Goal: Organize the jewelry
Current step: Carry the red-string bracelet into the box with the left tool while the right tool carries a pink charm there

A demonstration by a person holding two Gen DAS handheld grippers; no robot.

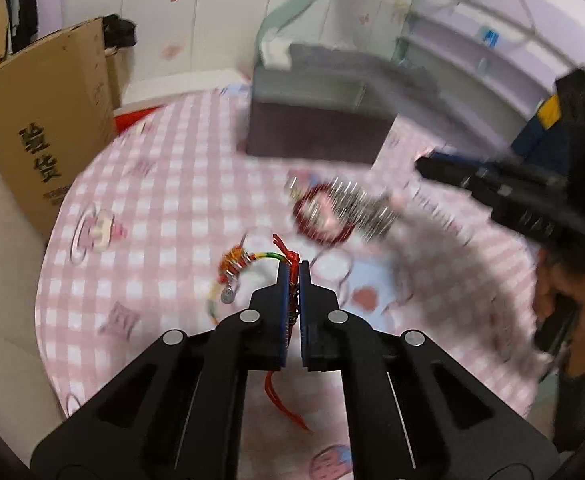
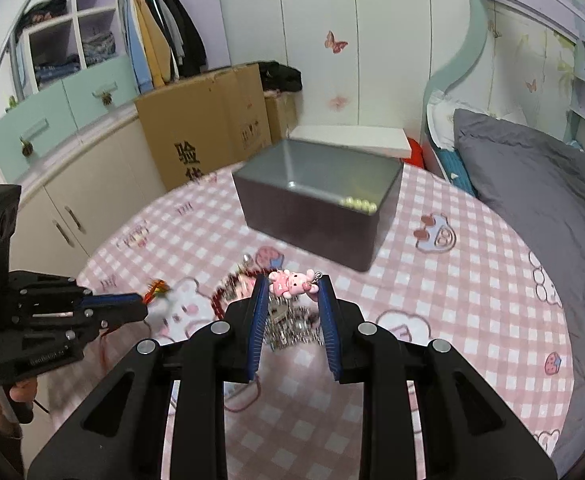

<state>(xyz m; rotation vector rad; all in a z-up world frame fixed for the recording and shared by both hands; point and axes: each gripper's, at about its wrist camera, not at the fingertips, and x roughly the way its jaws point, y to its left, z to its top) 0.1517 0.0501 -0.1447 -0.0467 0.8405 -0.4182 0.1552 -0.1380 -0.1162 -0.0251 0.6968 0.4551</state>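
Low in the left wrist view, the left gripper has its fingers nearly closed on the knotted end of a red cord bracelet, whose beaded loop dangles left of them. A thin pinch like this could slip.

In the right wrist view, the right gripper holds a pink bear charm between half-open fingers, with a silvery chain hanging below; the chain could snag the dark red bangle on the bench.

Farther back, the box stands open. Its contents are mostly hidden, and motion blur smears the chain.
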